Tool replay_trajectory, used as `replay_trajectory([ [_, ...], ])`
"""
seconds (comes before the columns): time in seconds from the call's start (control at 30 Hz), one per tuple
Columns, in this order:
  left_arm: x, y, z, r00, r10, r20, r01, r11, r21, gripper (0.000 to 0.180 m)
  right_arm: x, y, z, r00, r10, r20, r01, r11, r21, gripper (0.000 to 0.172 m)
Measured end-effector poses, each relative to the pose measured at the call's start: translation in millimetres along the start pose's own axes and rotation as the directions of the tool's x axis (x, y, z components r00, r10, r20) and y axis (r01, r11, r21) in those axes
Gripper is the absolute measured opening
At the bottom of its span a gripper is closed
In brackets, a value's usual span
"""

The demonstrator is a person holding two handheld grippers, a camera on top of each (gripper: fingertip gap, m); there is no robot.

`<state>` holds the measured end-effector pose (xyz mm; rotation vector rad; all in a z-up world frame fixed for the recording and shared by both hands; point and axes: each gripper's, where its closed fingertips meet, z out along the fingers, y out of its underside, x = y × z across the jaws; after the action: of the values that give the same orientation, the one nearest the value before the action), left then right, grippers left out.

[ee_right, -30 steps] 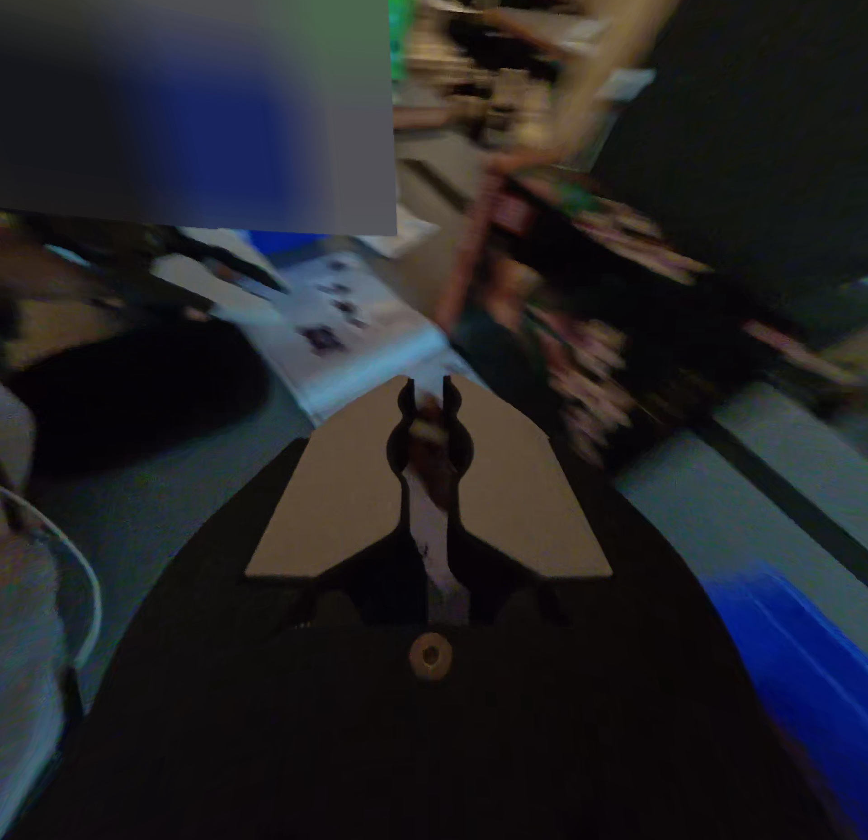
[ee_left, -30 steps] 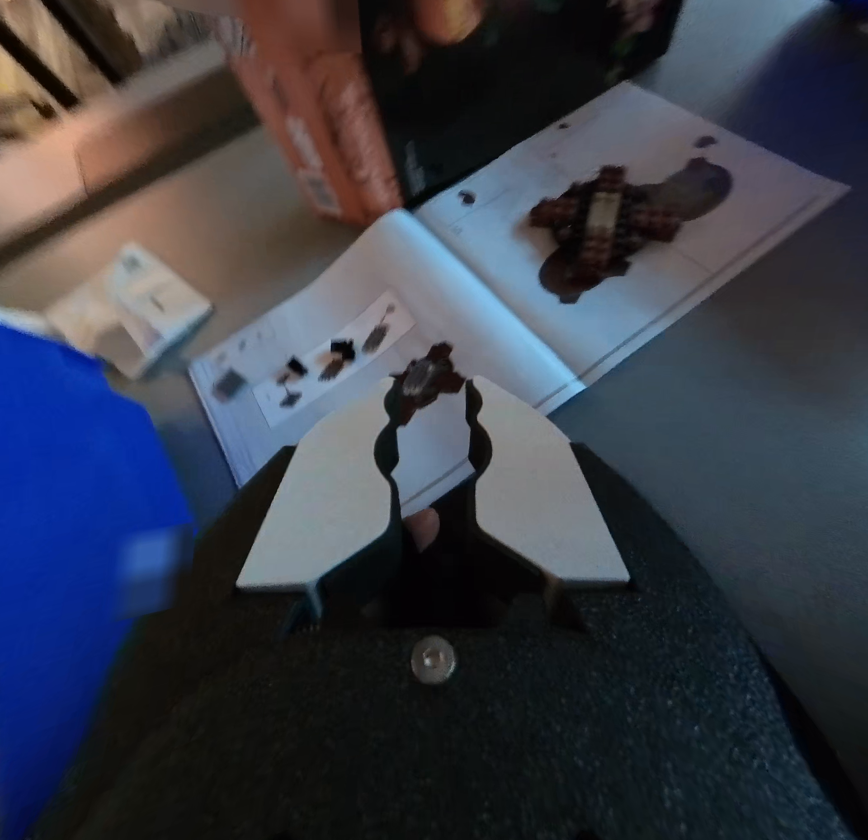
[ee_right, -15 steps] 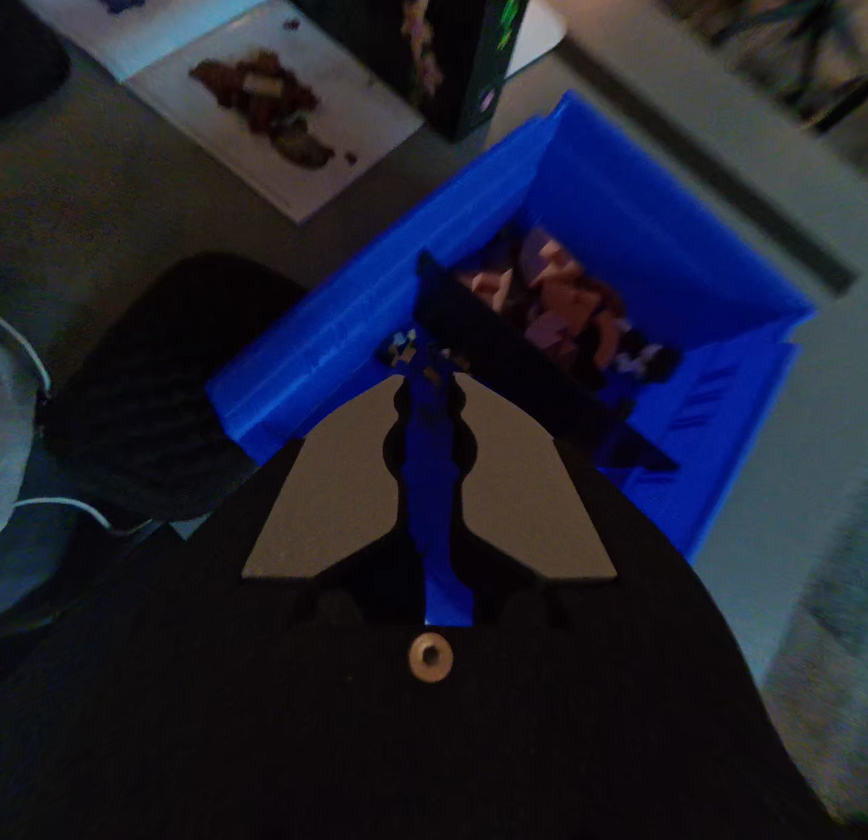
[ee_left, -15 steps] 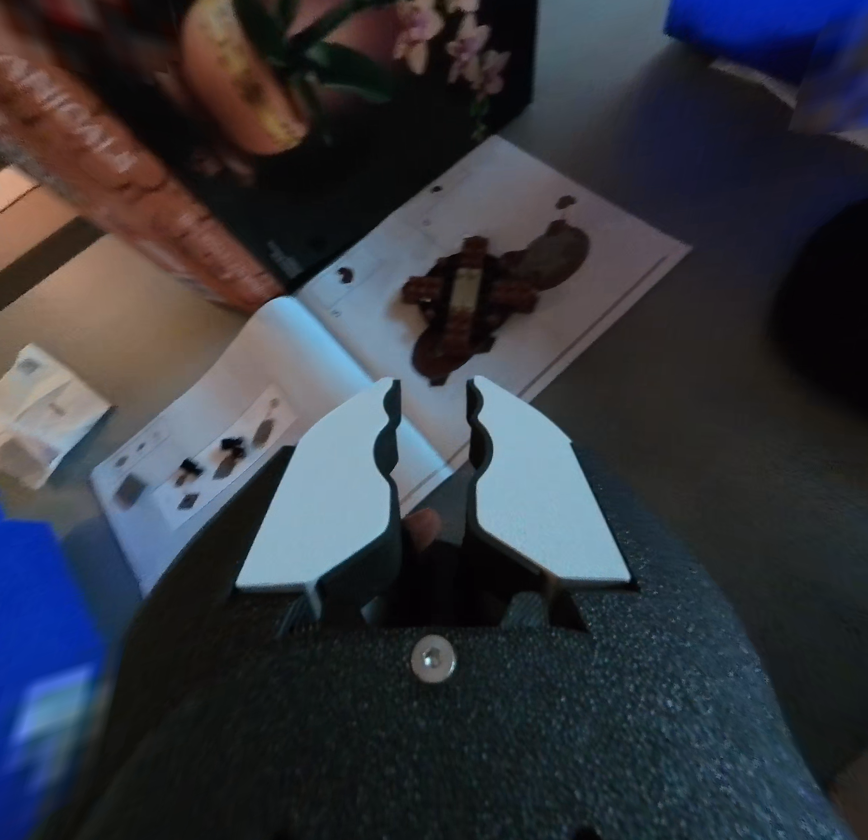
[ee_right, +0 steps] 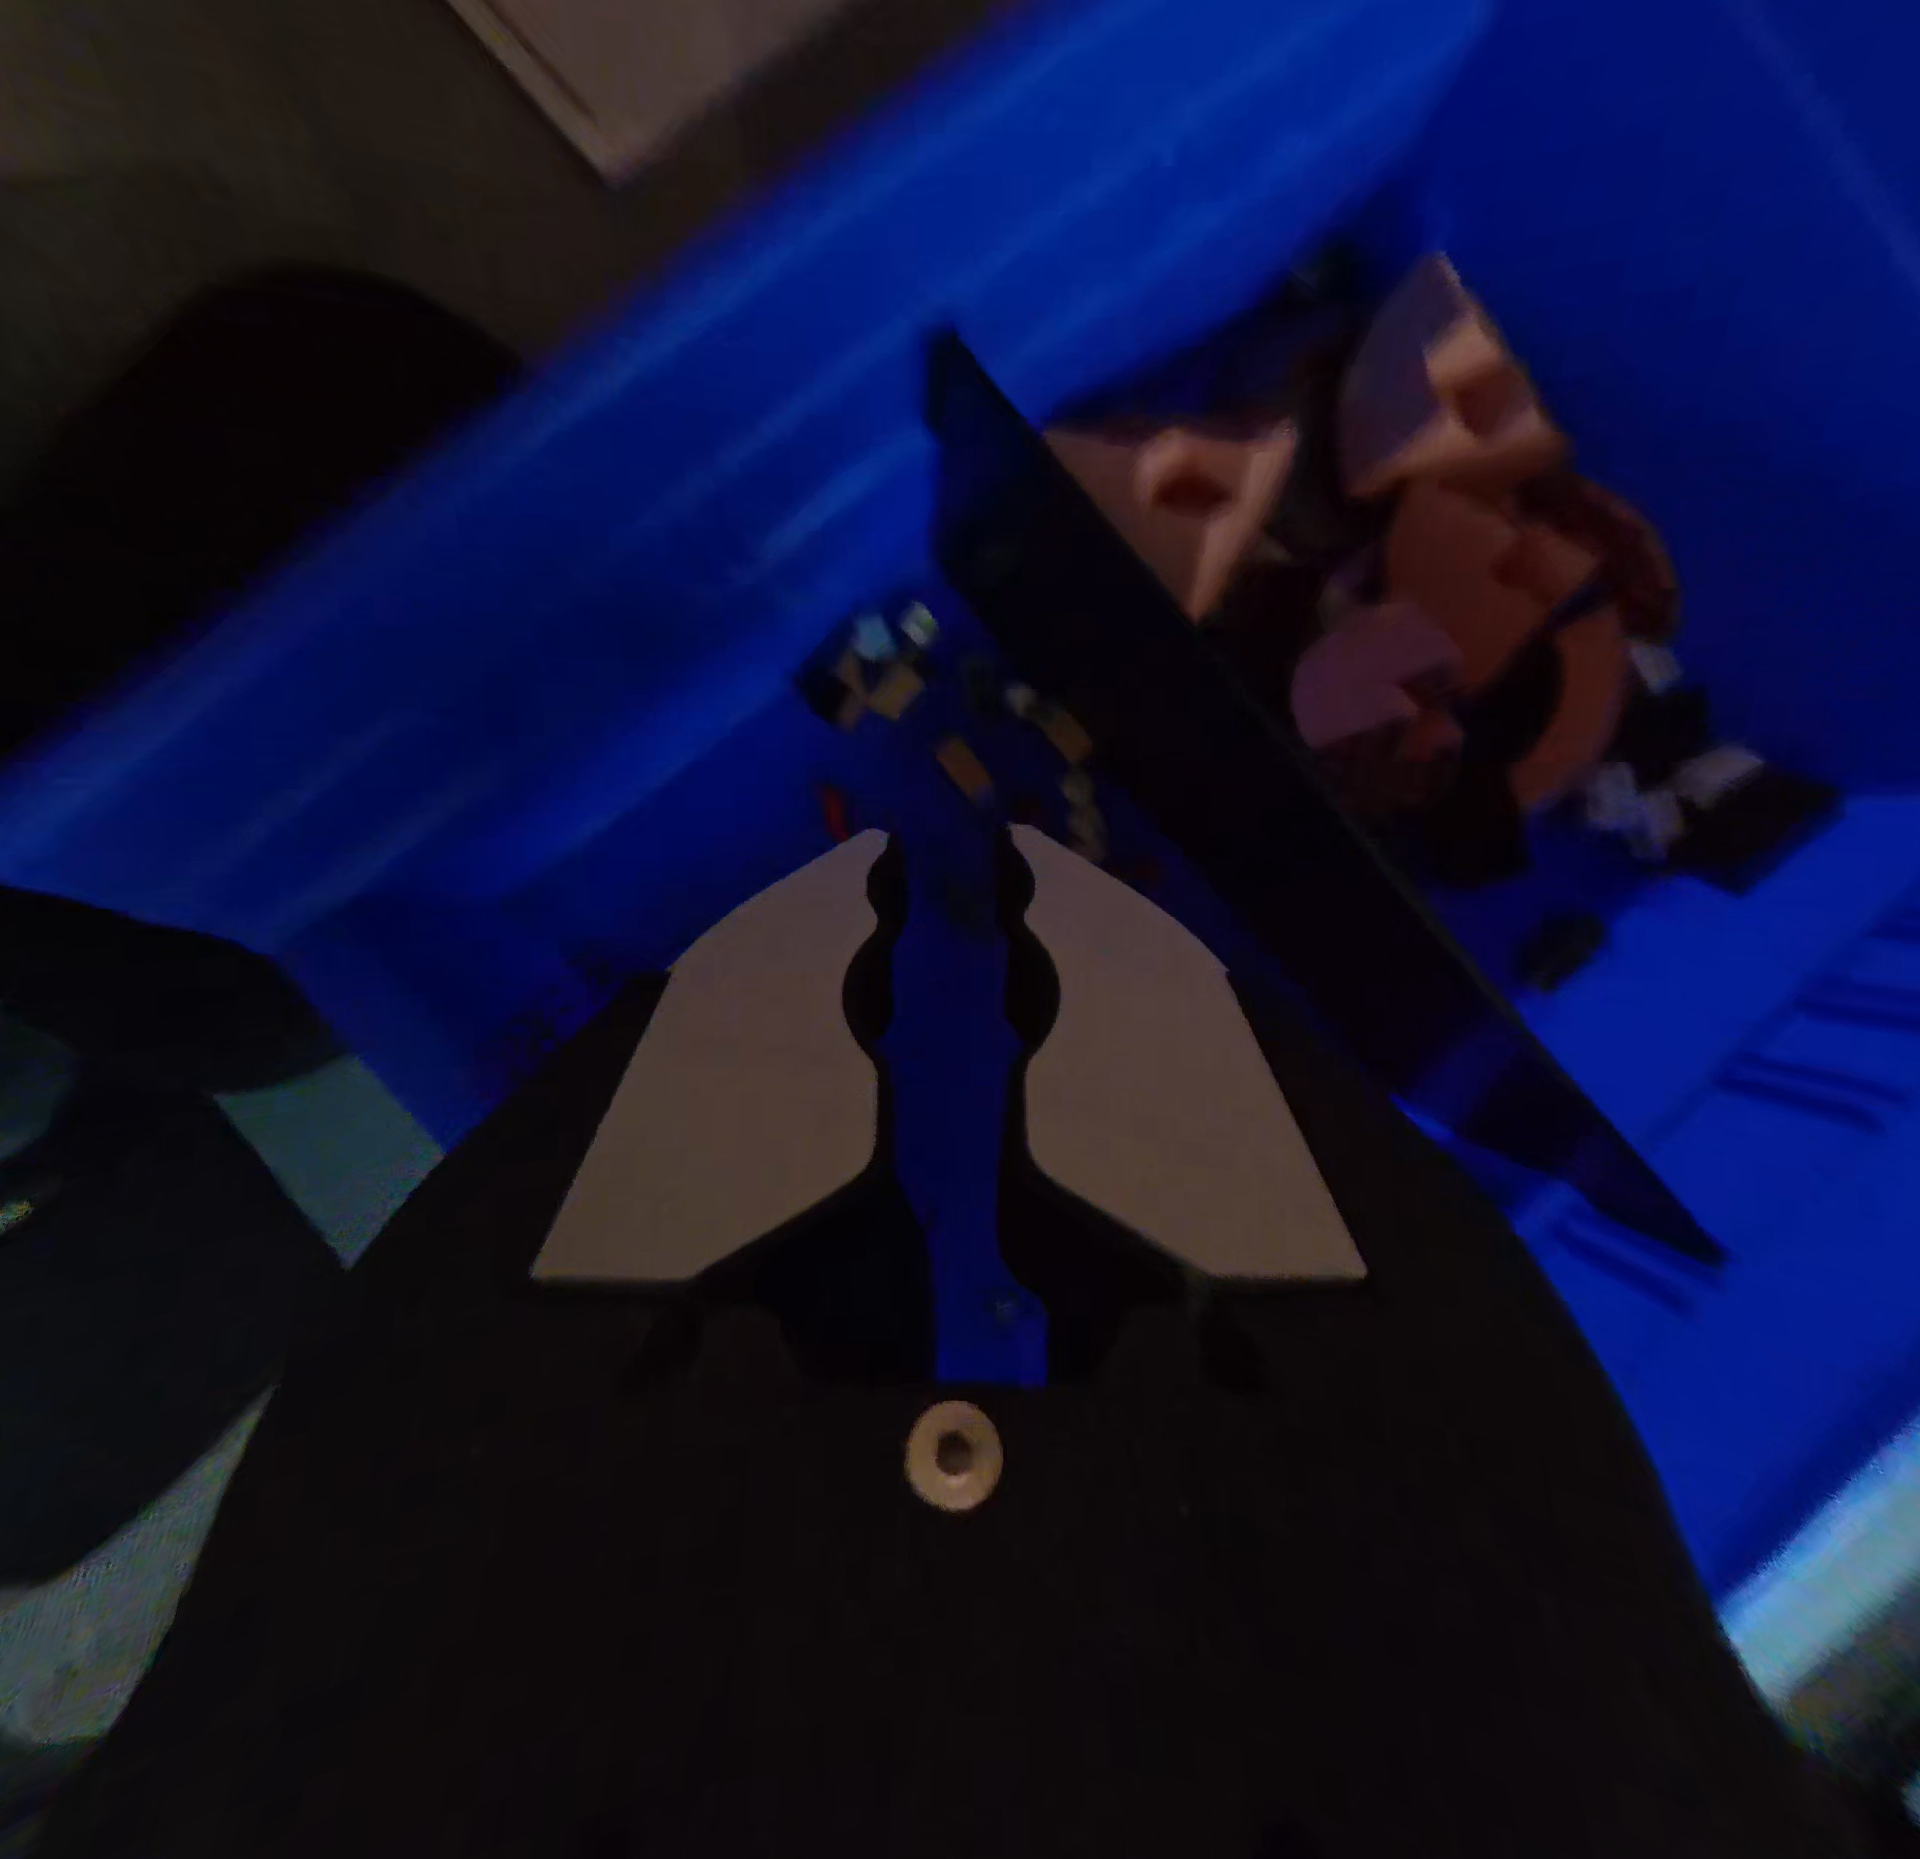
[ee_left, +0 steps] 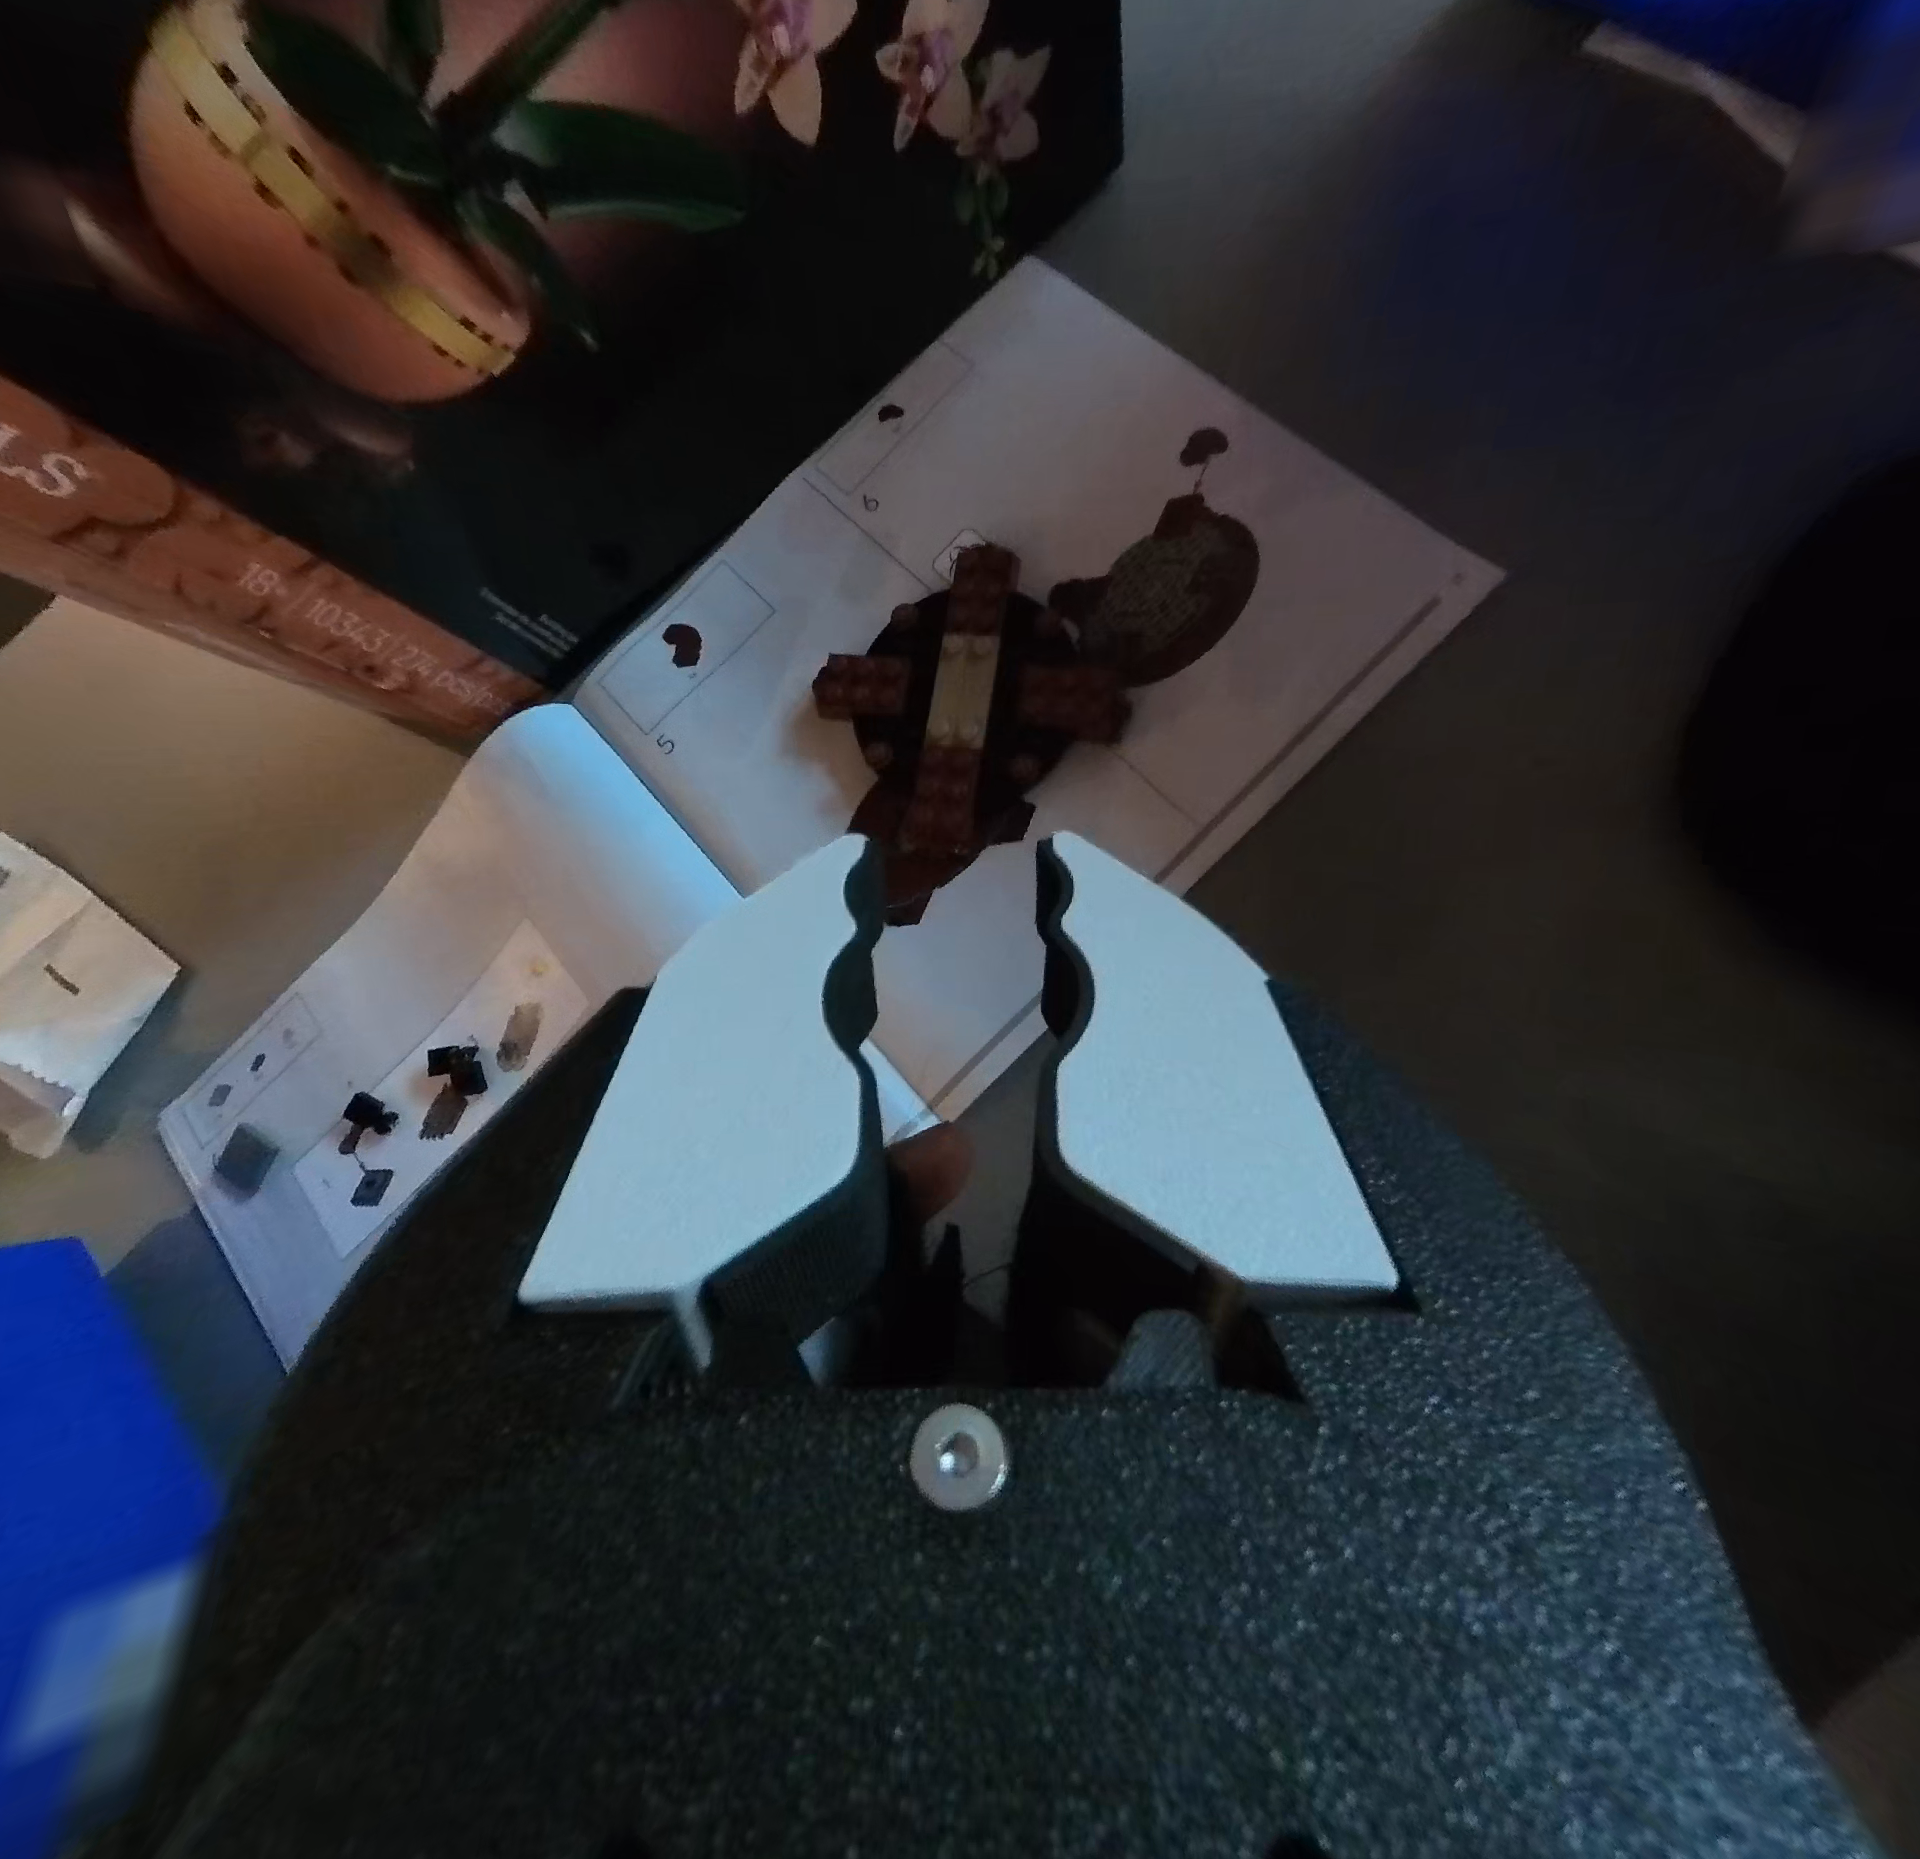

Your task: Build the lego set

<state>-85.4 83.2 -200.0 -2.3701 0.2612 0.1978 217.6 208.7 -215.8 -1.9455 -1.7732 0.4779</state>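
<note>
resting on the dim grey table (ee_left: 1507, 1030) is an open booklet (ee_left: 1247, 521) under a brown brick build (ee_left: 966, 708); my left tongs (ee_left: 954, 859) hang apart over it, my right tongs (ee_right: 948, 843) apart over the blue bin (ee_right: 727, 438) of small pieces

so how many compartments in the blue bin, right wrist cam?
2, split by a dark divider. Near one, under the right tool, holds small pale bits; far one holds pink and brown pieces. Bin runs past the frame, so more may be hidden.
</note>
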Motion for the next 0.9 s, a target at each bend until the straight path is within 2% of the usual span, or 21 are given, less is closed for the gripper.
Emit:
replay_trajectory([
  [0.1, -1.6, 0.6, 0.5, 1.000, 0.003, 0.003, -0.003, 1.000, -0.007, 0.028, 19.4, 18.6, -9.9, 0.994, 0.062, -0.086, -0.067, 0.996, -0.051, 0.014],
  [0.17, -1.6, -0.8, 0.8, 1.000, 0.007, -0.006, -0.007, 1.000, 0.000, 0.028, 21.5, 22.5, -17.8, 0.990, 0.097, -0.100, -0.101, 0.994, -0.039, 0.012],
  [0.23, -1.8, -0.9, 2.4, 1.000, 0.008, -0.017, -0.008, 1.000, 0.000, 0.029, 6.1, 8.8, -16.0, 0.996, 0.081, -0.020, -0.081, 0.996, 0.031, 0.009],
  [0.3, -2.3, 0.2, 5.6, 1.000, 0.016, -0.024, -0.016, 1.000, -0.006, 0.029, -20.8, -6.8, -3.9, 0.992, 0.030, 0.119, -0.039, 0.996, 0.076, 0.008],
  [0.37, -3.1, 1.3, 9.0, 0.999, 0.022, -0.027, -0.023, 1.000, -0.016, 0.029, -40.3, -13.4, 11.2, 0.976, -0.025, 0.215, 0.012, 0.998, 0.062, 0.008],
  [0.43, -2.8, 0.1, 10.5, 0.999, 0.020, -0.032, -0.021, 1.000, -0.013, 0.030, -46.6, -17.1, 24.2, 0.966, -0.050, 0.254, 0.040, 0.998, 0.046, 0.008],
  [0.53, -3.7, 0.5, 10.9, 0.999, 0.014, -0.034, -0.014, 1.000, -0.005, 0.030, -42.3, -15.0, 36.9, 0.966, -0.041, 0.254, 0.043, 0.999, -0.004, 0.008],
  [0.9, -6.5, 6.2, 16.5, 0.999, -0.002, -0.044, 0.001, 1.000, -0.017, 0.030, -34.8, -11.0, 51.9, 0.967, -0.081, 0.241, 0.093, 0.995, -0.041, 0.009],
])
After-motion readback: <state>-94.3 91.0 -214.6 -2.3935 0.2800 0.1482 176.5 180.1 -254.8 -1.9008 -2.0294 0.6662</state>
